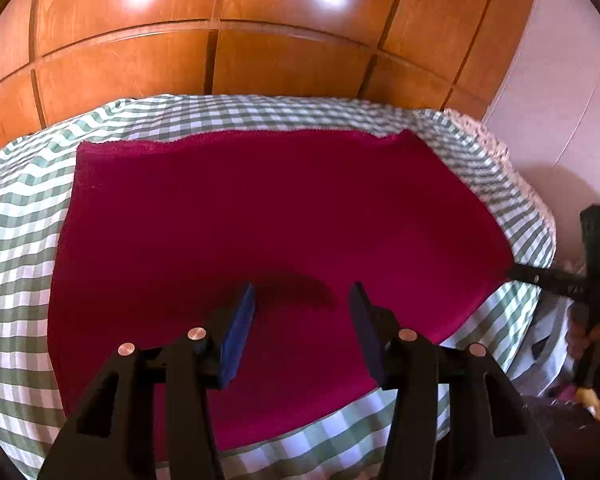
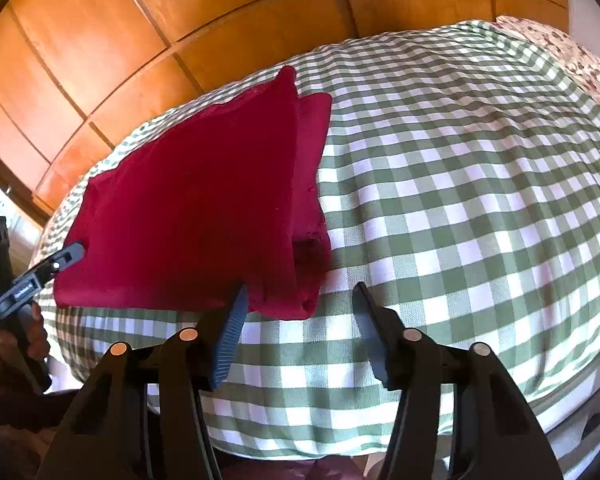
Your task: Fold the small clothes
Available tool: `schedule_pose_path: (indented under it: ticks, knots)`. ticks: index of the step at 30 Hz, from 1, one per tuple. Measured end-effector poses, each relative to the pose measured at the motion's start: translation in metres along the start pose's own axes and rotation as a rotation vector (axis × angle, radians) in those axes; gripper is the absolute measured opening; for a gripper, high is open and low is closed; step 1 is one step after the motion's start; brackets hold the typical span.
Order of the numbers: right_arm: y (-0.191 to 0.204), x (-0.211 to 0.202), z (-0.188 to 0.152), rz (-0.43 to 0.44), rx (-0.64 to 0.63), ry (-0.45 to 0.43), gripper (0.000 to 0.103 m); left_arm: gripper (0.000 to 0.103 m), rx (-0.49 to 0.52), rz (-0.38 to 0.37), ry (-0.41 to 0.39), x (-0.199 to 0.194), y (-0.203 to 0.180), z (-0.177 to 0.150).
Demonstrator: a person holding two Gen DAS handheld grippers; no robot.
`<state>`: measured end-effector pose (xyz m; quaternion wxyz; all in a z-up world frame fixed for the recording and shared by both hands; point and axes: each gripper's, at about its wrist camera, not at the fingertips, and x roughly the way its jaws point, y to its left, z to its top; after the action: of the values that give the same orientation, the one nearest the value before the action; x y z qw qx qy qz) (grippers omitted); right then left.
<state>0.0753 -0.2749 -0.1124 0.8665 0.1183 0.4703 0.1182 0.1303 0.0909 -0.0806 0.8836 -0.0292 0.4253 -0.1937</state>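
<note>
L gripper (image 1: 302, 300) is spread wide, holding nothing, just over the red cloth (image 1: 260, 216). R gripper (image 2: 298, 300) is spread too, at the cloth's near corner. Cloth lies folded on the checked bed (image 2: 460, 200). Wood doors (image 1: 220, 40) behind.

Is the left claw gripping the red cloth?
No. The left claw hangs open above the red cloth, pinching nothing.

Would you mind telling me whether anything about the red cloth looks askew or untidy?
The red cloth is folded unevenly: along its right edge an under layer sticks out past the top layer, on the checked bedspread.
</note>
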Motion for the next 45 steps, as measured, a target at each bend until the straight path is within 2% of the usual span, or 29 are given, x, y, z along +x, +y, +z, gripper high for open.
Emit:
schedule_pose_path:
  ticks: [1, 3, 7, 9, 13, 14, 17, 21, 24, 28, 29, 30, 31, 32, 34, 37, 43, 44, 45]
  knots:
    - [0.002, 0.001, 0.001, 0.002, -0.017, 0.005, 0.038, 0.049, -0.005, 0.000, 0.004, 0.002, 0.002, 0.000]
    - [0.007, 0.002, 0.003, 0.016, -0.047, 0.019, 0.018, 0.049, -0.022, 0.002, 0.015, 0.005, 0.007, -0.001]
    - [0.015, -0.013, 0.009, 0.020, -0.095, -0.010, 0.010, 0.050, -0.036, 0.014, 0.029, 0.011, 0.012, -0.003]
    - [0.014, -0.017, 0.010, -0.014, -0.118, -0.022, 0.004, 0.050, -0.039, 0.008, 0.031, 0.014, 0.014, -0.004]
    - [-0.001, 0.008, 0.002, -0.116, -0.106, 0.063, 0.000, 0.050, -0.042, 0.008, 0.033, 0.016, 0.015, -0.005]
    - [-0.008, 0.010, 0.000, -0.118, -0.074, 0.071, 0.000, 0.050, -0.044, 0.009, 0.028, 0.014, 0.016, -0.005]
    - [-0.017, -0.003, -0.001, -0.122, -0.018, 0.027, 0.000, 0.054, -0.080, 0.003, 0.008, 0.004, 0.023, -0.008]
    - [-0.014, -0.018, 0.003, -0.126, 0.006, -0.017, 0.000, 0.054, -0.178, -0.015, -0.023, -0.014, 0.045, -0.017]
    - [0.000, -0.018, 0.010, -0.120, -0.003, -0.046, 0.000, 0.056, -0.240, 0.017, -0.061, -0.037, 0.063, -0.026]
    - [0.040, -0.008, 0.018, -0.047, -0.067, -0.057, 0.000, 0.058, -0.377, 0.102, -0.106, -0.074, 0.109, -0.049]
    - [0.054, -0.001, 0.019, -0.020, -0.096, -0.051, 0.013, 0.058, -0.413, 0.120, -0.111, -0.081, 0.120, -0.056]
    - [0.065, 0.004, 0.020, -0.003, -0.113, -0.049, 0.053, 0.057, -0.456, 0.134, -0.115, -0.087, 0.132, -0.065]
    - [0.075, 0.008, 0.020, 0.016, -0.128, -0.054, 0.071, 0.057, -0.498, 0.138, -0.114, -0.092, 0.144, -0.075]
    - [0.089, 0.013, 0.019, 0.037, -0.154, -0.063, 0.079, 0.057, -0.525, 0.130, -0.113, -0.096, 0.151, -0.083]
    - [0.106, 0.023, 0.016, 0.059, -0.204, -0.039, 0.079, 0.056, -0.550, 0.100, -0.112, -0.100, 0.156, -0.095]
    - [0.125, 0.038, 0.012, 0.061, -0.238, -0.012, 0.079, 0.057, -0.533, 0.052, -0.098, -0.094, 0.148, -0.104]
    - [0.126, 0.044, 0.009, 0.042, -0.224, -0.003, 0.079, 0.056, -0.471, -0.033, -0.044, -0.064, 0.127, -0.101]
    - [0.124, 0.046, 0.009, 0.038, -0.218, 0.001, 0.079, 0.044, -0.450, -0.046, -0.036, -0.059, 0.123, -0.098]
    - [0.123, 0.048, 0.009, 0.035, -0.212, 0.005, 0.079, 0.017, -0.417, -0.049, -0.026, -0.055, 0.119, -0.095]
